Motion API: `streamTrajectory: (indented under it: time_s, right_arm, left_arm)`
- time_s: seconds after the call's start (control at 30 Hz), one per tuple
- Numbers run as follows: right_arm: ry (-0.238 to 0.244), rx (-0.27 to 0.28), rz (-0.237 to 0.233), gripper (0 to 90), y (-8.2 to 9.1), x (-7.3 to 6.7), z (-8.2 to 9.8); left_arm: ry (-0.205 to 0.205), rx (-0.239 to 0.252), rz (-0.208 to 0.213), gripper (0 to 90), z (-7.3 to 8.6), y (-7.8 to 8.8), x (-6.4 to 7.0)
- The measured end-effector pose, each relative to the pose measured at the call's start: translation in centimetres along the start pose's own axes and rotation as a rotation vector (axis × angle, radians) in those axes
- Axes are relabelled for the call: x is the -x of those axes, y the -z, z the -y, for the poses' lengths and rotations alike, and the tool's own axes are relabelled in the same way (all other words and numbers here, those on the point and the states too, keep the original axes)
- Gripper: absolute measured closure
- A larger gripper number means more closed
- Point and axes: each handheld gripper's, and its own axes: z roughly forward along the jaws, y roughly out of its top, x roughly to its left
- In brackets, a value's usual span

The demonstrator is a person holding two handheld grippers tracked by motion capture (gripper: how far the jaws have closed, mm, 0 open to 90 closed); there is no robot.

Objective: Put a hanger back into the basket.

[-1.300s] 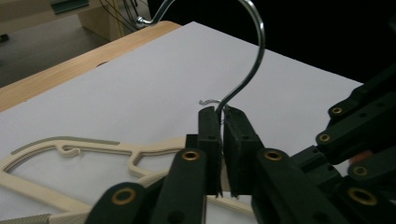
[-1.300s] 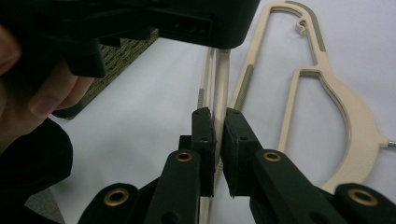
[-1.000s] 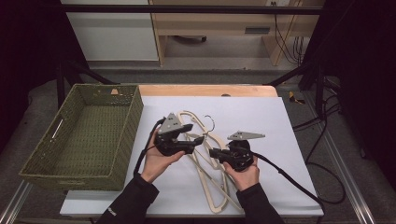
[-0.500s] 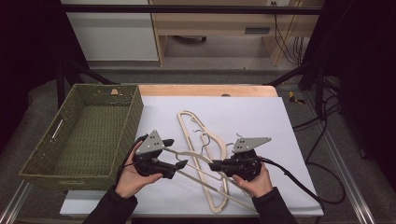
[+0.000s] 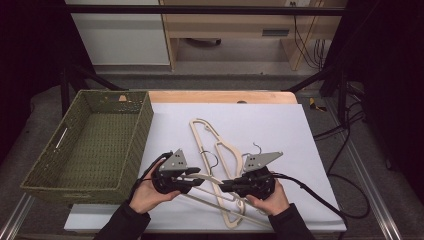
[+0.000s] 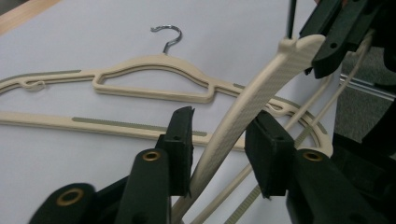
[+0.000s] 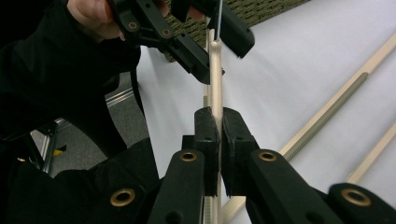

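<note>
A cream hanger (image 5: 212, 181) spans nine to three: right gripper (image 5: 226, 185) clamped on it, left gripper (image 5: 196, 176) closing around it (apparently not yet gripping).

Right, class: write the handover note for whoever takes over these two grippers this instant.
Right gripper: shut on one arm of the cream hanger, raised off the white sheet.
Left gripper: fingers either side of the same hanger, just been closing, gap remains, no grip yet.
Other hangers lie on the sheet; green basket at left holds none.
Done: one hanger lifted. Left: finish the left grip, then probably basket the hangers.
</note>
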Motion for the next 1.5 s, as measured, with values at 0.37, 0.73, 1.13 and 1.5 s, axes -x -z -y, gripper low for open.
streamTrajectory:
  time_s: [0.37,0.73,1.13,1.5]
  right_arm:
    - [0.035,0.033,0.152,70.7,0.4,0.0,0.2]
    - [0.085,0.124,0.275,42.7,1.4,-0.4,0.7]
    - [-0.061,0.233,0.442,16.3,5.2,2.0,4.5]
    - [-0.121,0.255,0.529,5.9,6.1,2.6,5.2]
  left_arm:
    - [-0.019,-0.022,0.058,80.3,-0.1,0.4,1.1]
    - [0.021,0.023,0.036,86.2,0.0,0.7,2.1]
    - [0.090,0.111,-0.101,86.1,-0.1,3.8,1.6]
    - [0.111,0.202,-0.165,86.1,-1.1,8.5,0.5]
